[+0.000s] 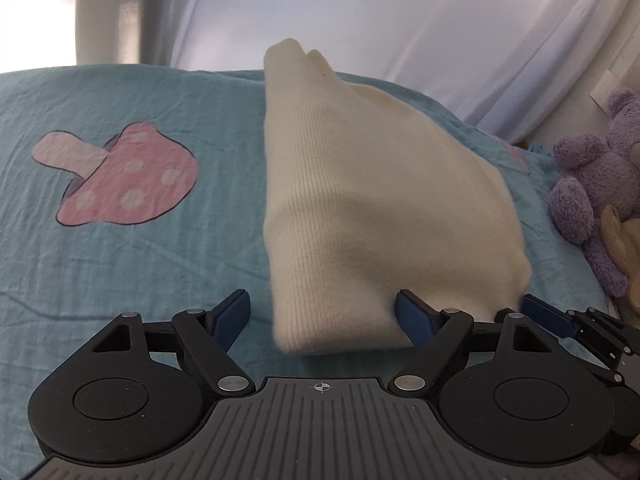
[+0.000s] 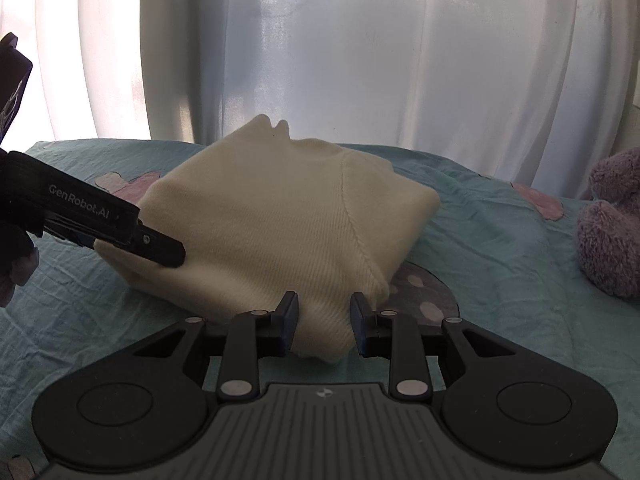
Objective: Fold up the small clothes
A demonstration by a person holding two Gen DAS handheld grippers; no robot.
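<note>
We've got the bedsheet (image 1: 132,272), teal with a pink mushroom print, spread ahead of both claws, with plenty of flat room left of the left gripper (image 1: 322,314).

The cream knit sweater (image 2: 276,216) sits on it already folded into a chunky bundle, right in front of both claws. It looks soft, light and floppy to us, so layers will likely slide unless pinched through the full thickness near a corner.

The purple plush bear (image 1: 588,196) crowds the right side, so we'd keep moves away from there.

Left gripper's jaws are wide apart, the sweater's near corner between them. Right gripper (image 2: 325,326) is parted too, straddling the near edge, not squeezing as far as we can tell.
</note>
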